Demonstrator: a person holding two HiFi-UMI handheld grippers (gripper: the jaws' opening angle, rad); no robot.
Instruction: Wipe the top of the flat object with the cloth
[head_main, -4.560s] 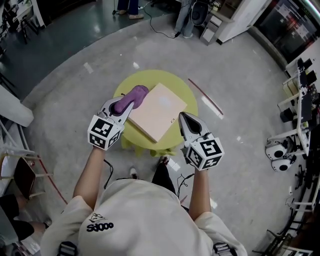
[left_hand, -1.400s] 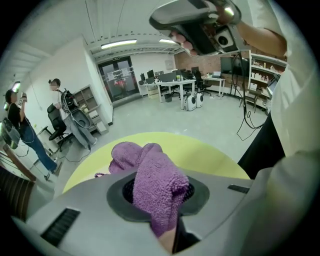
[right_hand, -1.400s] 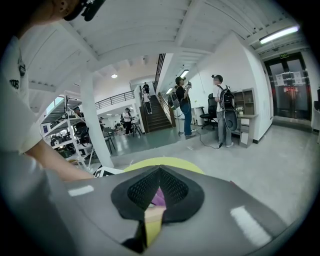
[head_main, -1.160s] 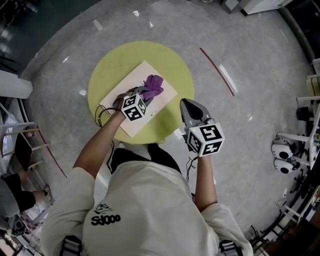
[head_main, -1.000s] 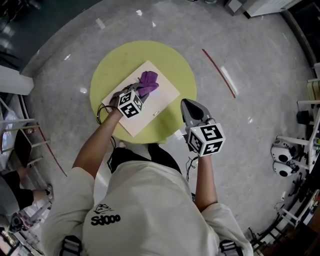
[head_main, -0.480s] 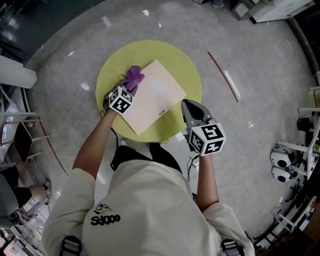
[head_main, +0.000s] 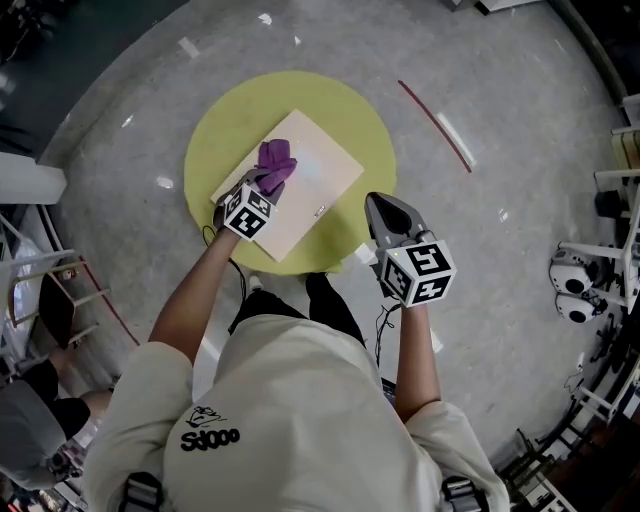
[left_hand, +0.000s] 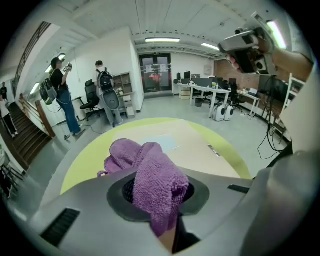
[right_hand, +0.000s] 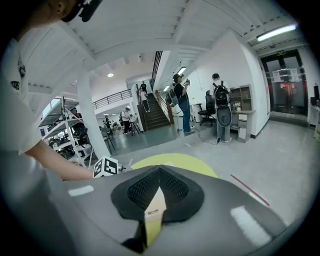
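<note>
Looking down from the head view, the round yellow-green worktop (head_main: 215, 130) carries a pale flat board (head_main: 325, 170) lying at a slant. The left tongs (head_main: 266, 182) reach in over the board's left part, pinching a purple cloth (head_main: 275, 158) whose bunched end rests on the board's top near its far-left edge. The right tongs (head_main: 384, 209) hang just off the worktop's near-right rim, apart from the board, with their marker cube (head_main: 418, 272) toward the person. A thin red line (head_main: 432, 122) lies on the grey floor to the far right.

From the left gripper view, the left tongs (left_hand: 159, 201) are clamped on the cloth (left_hand: 150, 172), which spills forward in a heap onto the board (left_hand: 190, 145). The worktop (left_hand: 82, 162) curves round it. The other gripper (left_hand: 247, 42) shows at the upper right, and two people (left_hand: 105, 92) stand far off on the left.

From the right gripper view, the right tongs (right_hand: 158, 186) are pressed together at the tips and hold nothing. A sliver of board and worktop shows through the narrow slit below the tips. Beyond lie the worktop (right_hand: 175, 161) and, at left, the left gripper's marker cube (right_hand: 106, 167).
</note>
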